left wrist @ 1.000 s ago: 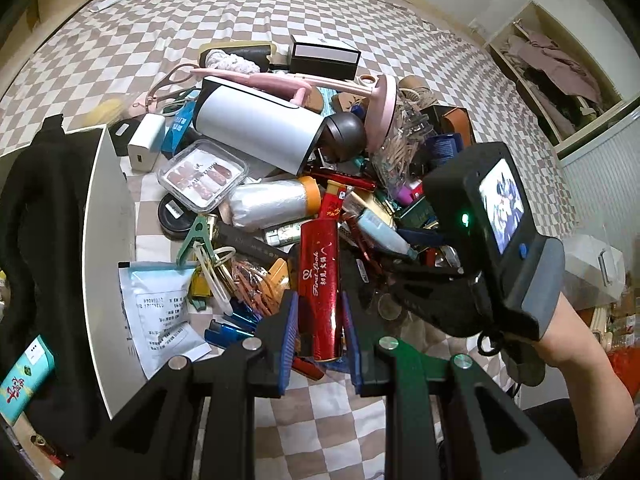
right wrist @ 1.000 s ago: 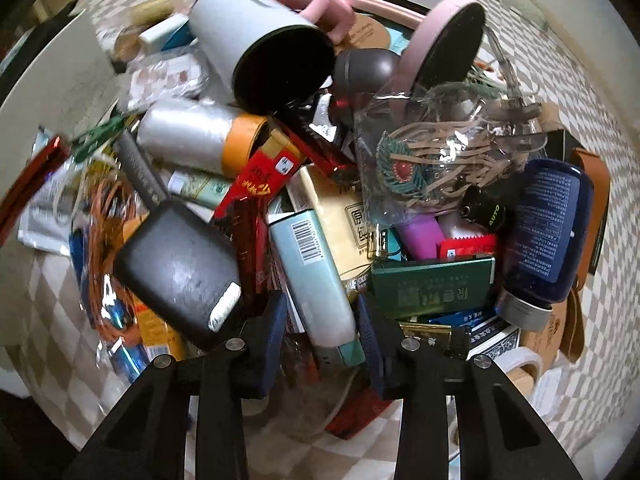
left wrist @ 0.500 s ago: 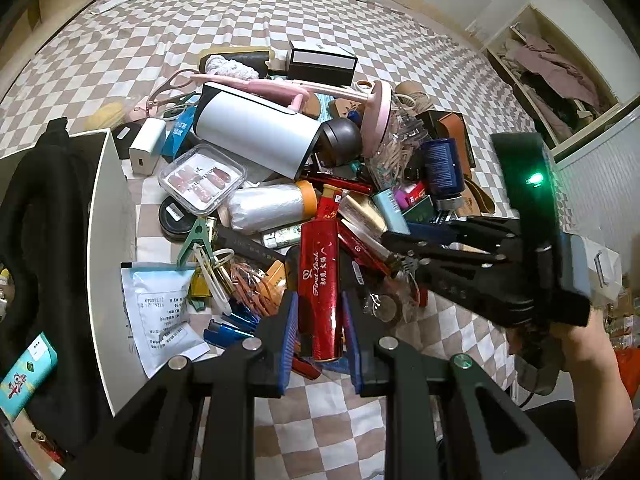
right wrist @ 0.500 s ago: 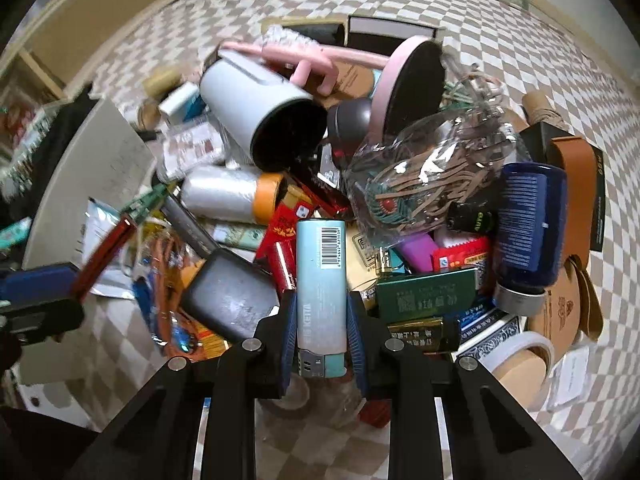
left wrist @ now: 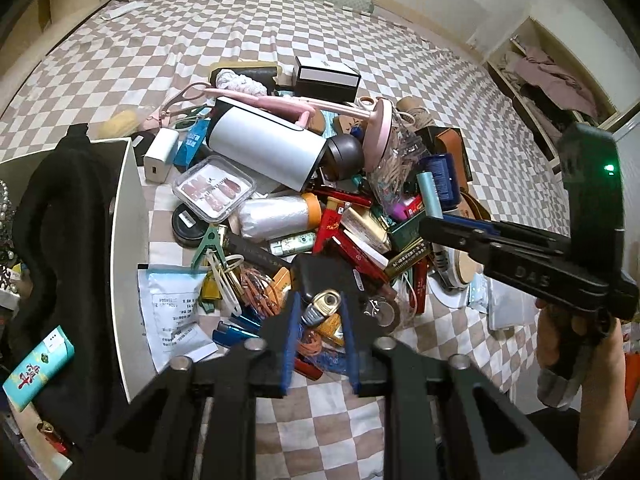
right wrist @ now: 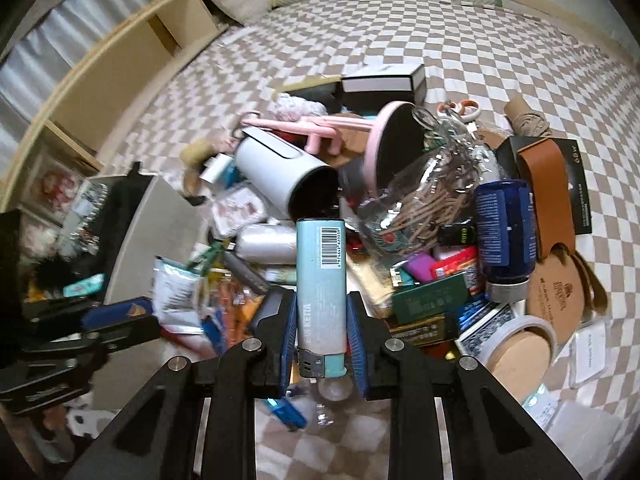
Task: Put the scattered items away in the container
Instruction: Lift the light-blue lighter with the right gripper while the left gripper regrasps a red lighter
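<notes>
A pile of small items (left wrist: 320, 208) lies on the checkered bedspread. My right gripper (right wrist: 322, 340) is shut on a pale blue lighter (right wrist: 320, 280), held lifted above the pile; it also shows in the left wrist view (left wrist: 430, 192). My left gripper (left wrist: 318, 344) holds a red lighter end-on between its blue pads, its metal top (left wrist: 322, 306) facing the camera. The white container (left wrist: 128, 248) stands at the left, with a black cloth (left wrist: 60, 248) and a teal packet (left wrist: 38, 370) in it.
The pile holds a white cylinder (left wrist: 264, 148), a pink stand (left wrist: 380, 136), a dark blue bottle (right wrist: 506, 228), a nail case (left wrist: 214, 188), a tape roll (right wrist: 516, 352) and a brown leather case (right wrist: 544, 196). A wooden shelf (right wrist: 120, 68) runs along the bed's far left.
My right gripper closed on the pale blue lighter and lifted it out of the pile. My left gripper rose and tilted with the red lighter, now seen end-on.
</notes>
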Demonstrator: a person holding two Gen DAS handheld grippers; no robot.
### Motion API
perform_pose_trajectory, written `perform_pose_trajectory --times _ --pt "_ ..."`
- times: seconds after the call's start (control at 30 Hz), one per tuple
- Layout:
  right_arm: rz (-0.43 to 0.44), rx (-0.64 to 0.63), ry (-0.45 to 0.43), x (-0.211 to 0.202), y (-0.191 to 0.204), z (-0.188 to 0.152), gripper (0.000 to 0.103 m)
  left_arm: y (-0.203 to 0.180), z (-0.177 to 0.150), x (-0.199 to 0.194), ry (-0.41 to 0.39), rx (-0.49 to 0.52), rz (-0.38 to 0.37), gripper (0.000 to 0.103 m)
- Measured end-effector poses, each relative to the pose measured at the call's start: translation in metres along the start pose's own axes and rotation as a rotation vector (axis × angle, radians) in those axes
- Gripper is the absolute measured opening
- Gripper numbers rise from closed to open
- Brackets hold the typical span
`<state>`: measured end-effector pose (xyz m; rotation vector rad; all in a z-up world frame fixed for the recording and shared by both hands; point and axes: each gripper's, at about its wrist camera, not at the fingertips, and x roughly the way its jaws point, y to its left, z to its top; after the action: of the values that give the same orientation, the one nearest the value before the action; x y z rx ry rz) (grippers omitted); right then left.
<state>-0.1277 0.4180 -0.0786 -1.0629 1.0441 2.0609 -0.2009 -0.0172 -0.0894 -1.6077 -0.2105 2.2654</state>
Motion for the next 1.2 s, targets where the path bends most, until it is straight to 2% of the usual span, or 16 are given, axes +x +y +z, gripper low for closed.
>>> perform_pose_trajectory --times 0.07,0.27,0.33,0.43,0.5,0.57,0.6,0.77,1.0,1.2 --pt "0.027 0.004 -0.01 -0.005 0.004 -0.001 0.025 0.0 0.0 -0.001 -0.003 0.001 0.002 0.006" --pt "0.084 0.003 -0.02 -0.009 0.02 -0.004 0.025 0.0 -0.002 -0.003 -0.011 0.005 0.009 0.006" --pt "0.088 0.0 -0.02 -0.011 0.023 -0.005 0.025 0.002 -0.003 0.001 0.006 -0.004 0.003 0.006" --pt "0.103 0.0 -0.018 -0.012 0.026 -0.006 0.025 0.002 -0.005 0.016 0.052 0.008 0.043 0.007" --pt "0.109 0.001 -0.018 -0.013 0.027 -0.006 0.025 0.002 -0.007 0.026 0.078 0.007 0.063 0.015" --pt "0.111 0.007 -0.02 -0.013 0.026 -0.005 0.025 0.003 -0.007 0.037 0.104 -0.008 0.071 0.04" --pt "0.113 0.012 -0.02 -0.014 0.025 -0.005 0.025 0.003 -0.008 0.042 0.115 -0.011 0.074 0.041" --pt "0.122 0.046 -0.031 -0.019 0.013 -0.002 0.025 -0.008 -0.01 0.073 0.19 0.01 0.097 0.041" --pt "0.119 0.106 -0.057 -0.029 -0.012 0.001 0.025 -0.031 -0.015 0.102 0.259 0.05 0.08 0.039" --pt "0.103 0.132 -0.056 -0.031 -0.028 -0.002 0.025 -0.028 -0.022 0.114 0.287 0.093 0.203 0.039"
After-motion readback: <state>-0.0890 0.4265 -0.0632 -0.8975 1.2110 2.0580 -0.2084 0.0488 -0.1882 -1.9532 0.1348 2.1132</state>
